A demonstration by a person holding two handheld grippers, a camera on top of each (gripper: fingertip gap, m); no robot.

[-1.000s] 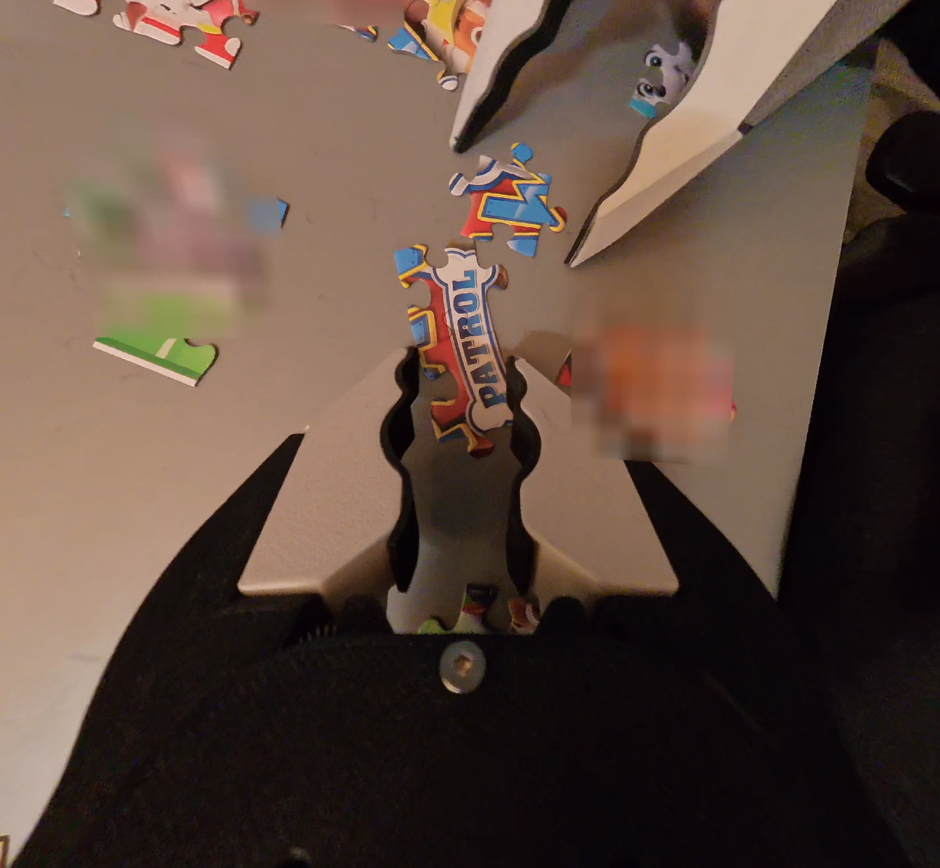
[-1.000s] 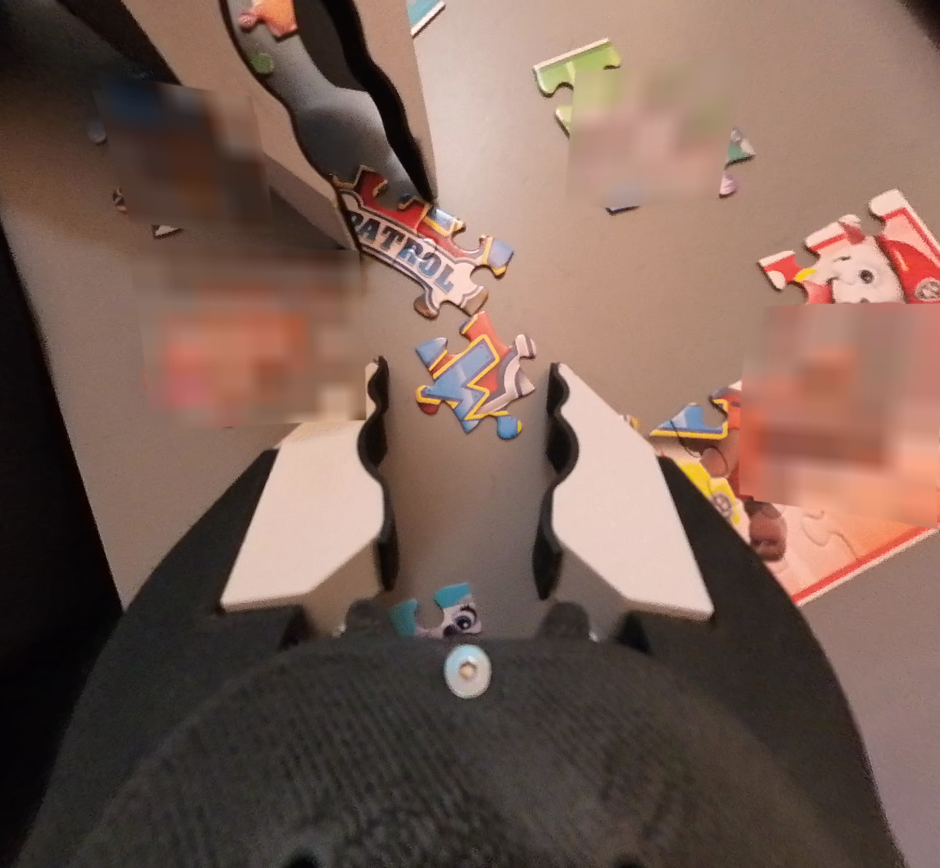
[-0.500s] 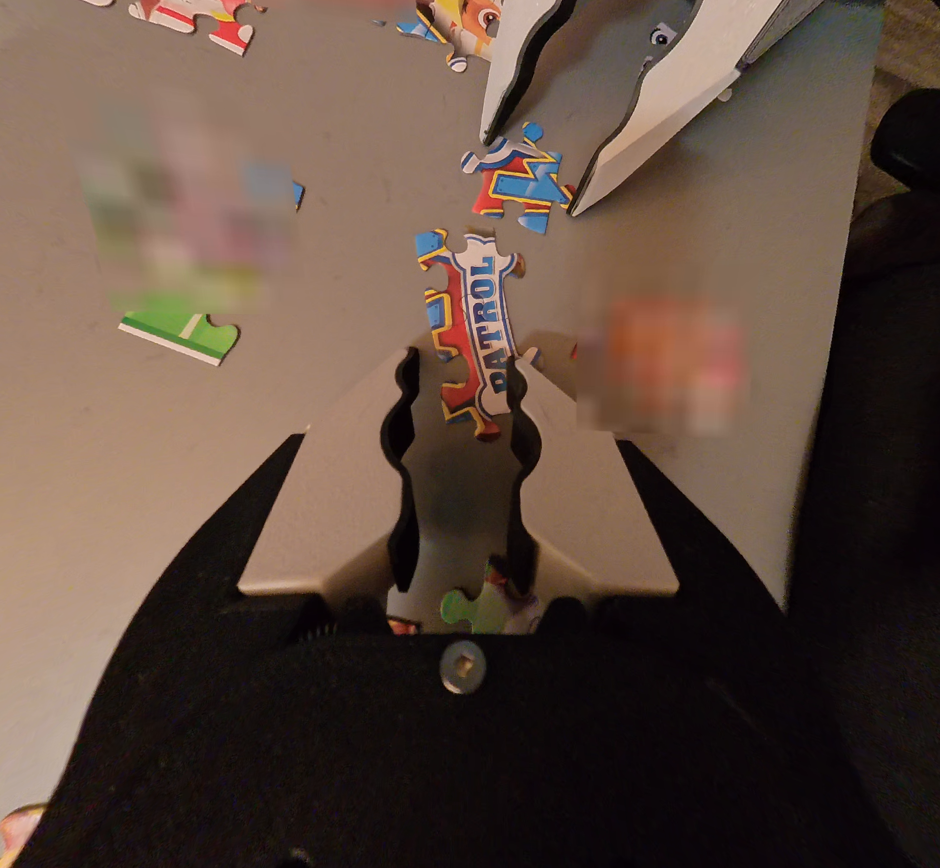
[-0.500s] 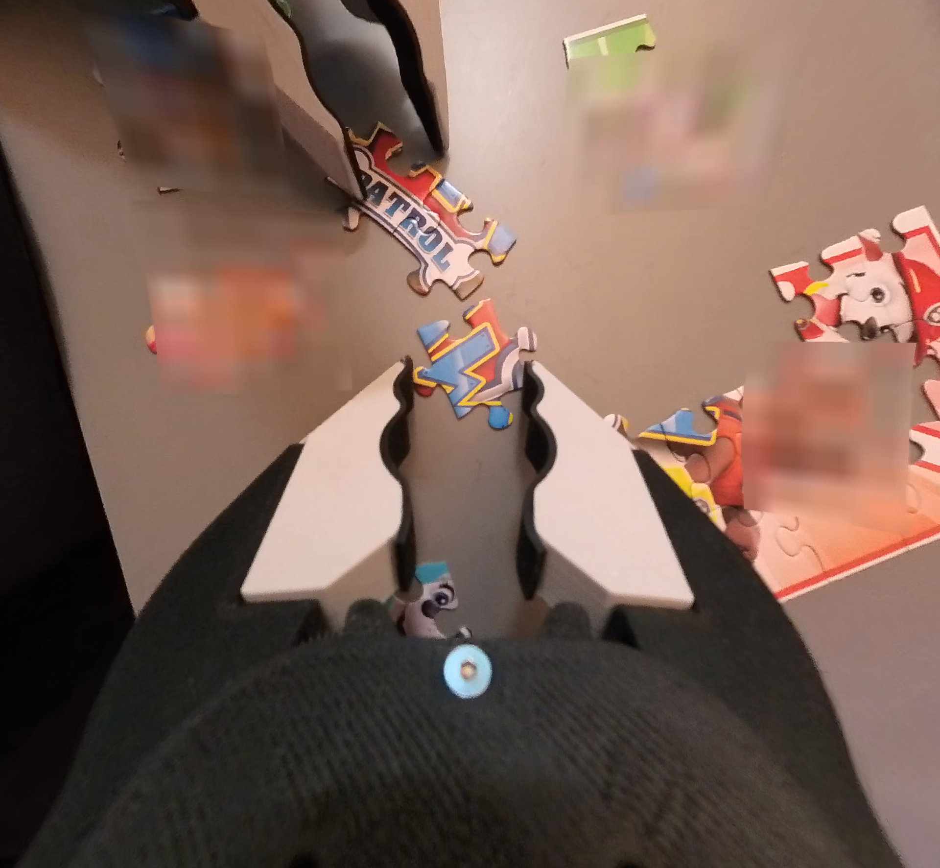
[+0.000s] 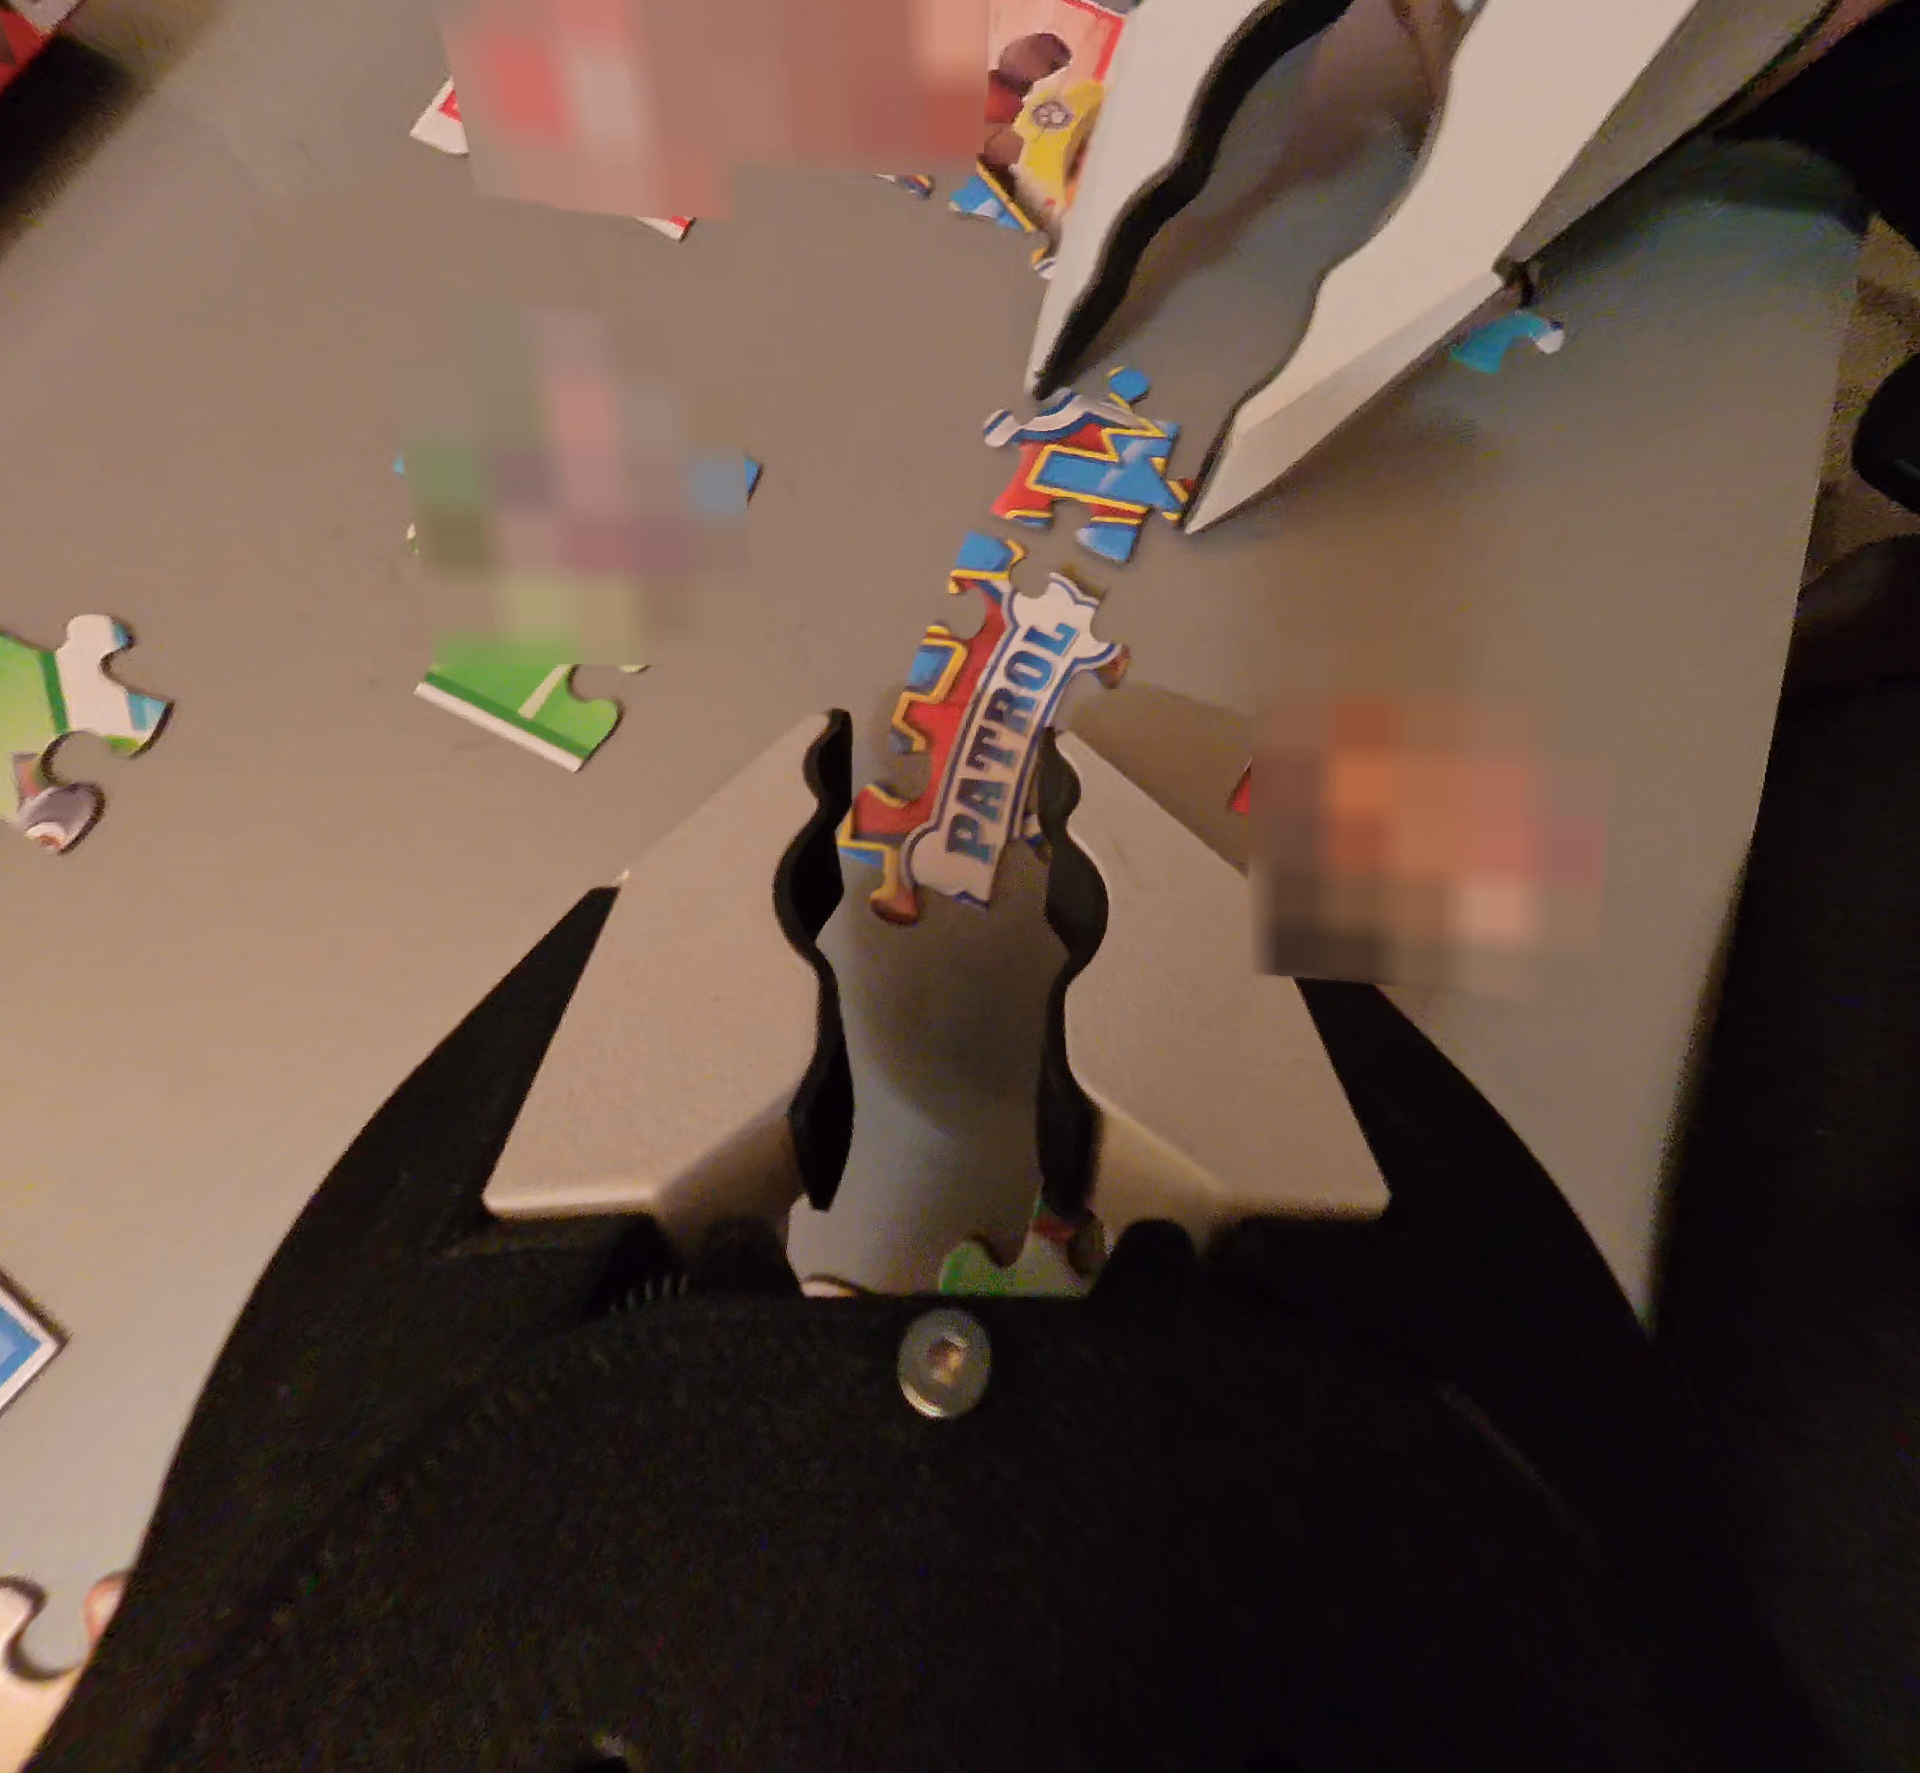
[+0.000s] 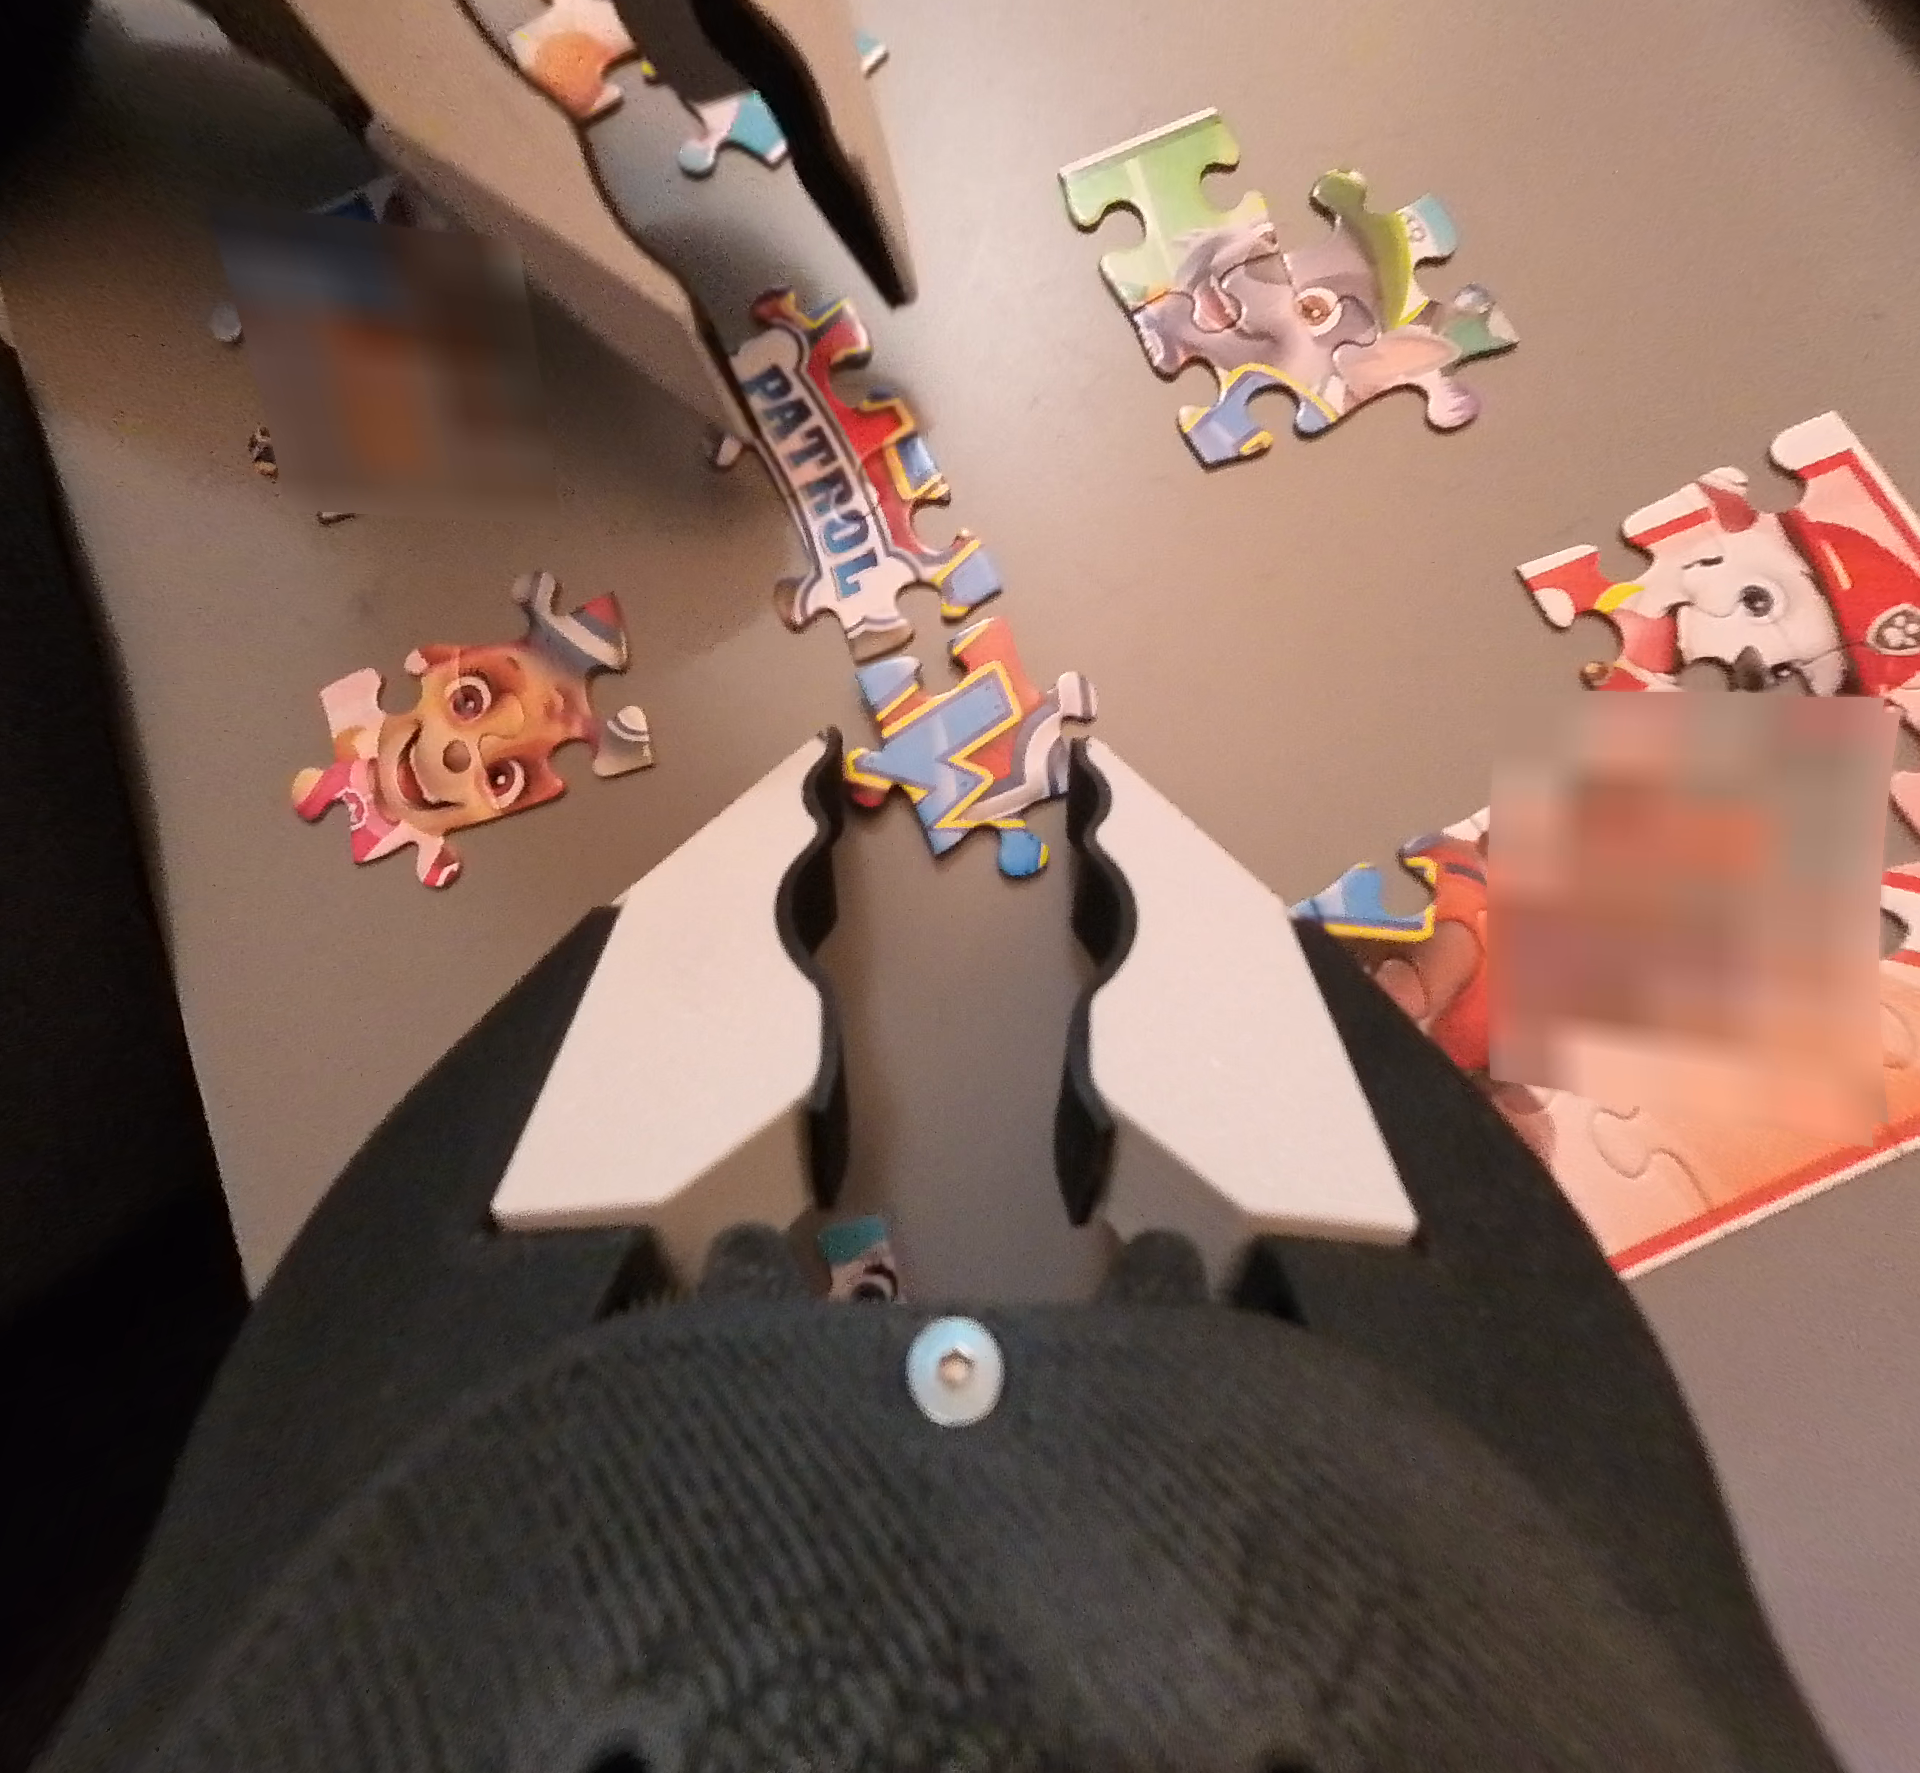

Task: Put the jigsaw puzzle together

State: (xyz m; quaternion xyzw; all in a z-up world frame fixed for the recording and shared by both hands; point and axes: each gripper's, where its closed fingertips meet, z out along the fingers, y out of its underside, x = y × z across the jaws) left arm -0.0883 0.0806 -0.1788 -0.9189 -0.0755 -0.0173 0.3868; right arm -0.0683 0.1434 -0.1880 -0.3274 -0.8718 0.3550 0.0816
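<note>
A: So, what is the biggest thing we see?

B: It is the grey surface point(image 6: 1195, 40), with puzzle pieces scattered on it. At its right side, in the right wrist view, lies a big block of joined pieces with a red border point(image 6: 1662, 1193).

A: And the tools?

B: The left tool point(image 5: 940, 736) pinches the long piece with blue lettering on a white band point(image 5: 997, 736). Both dark fingers point(image 5: 1055, 788) press on its sides, and the piece stays low, near the surface. The right tool point(image 6: 951, 757) pinches the blue, red and yellow piece point(image 6: 966, 747) between its fingers point(image 6: 1081, 788).

A: Are these two pieces touching?

B: They are just beside each other. The knob of the lettered piece points into the notch of the blue one, but I cannot tell if they are locked.

A: What lies around them?

B: In the right wrist view, a small group of joined green and purple pieces point(image 6: 1288, 310) lies well apart on the right. A single piece with a cartoon dog face point(image 6: 468, 747) lies left of the right tool. Between the fingers of the left tool, a small white and orange piece point(image 6: 571, 50) shows.
</note>
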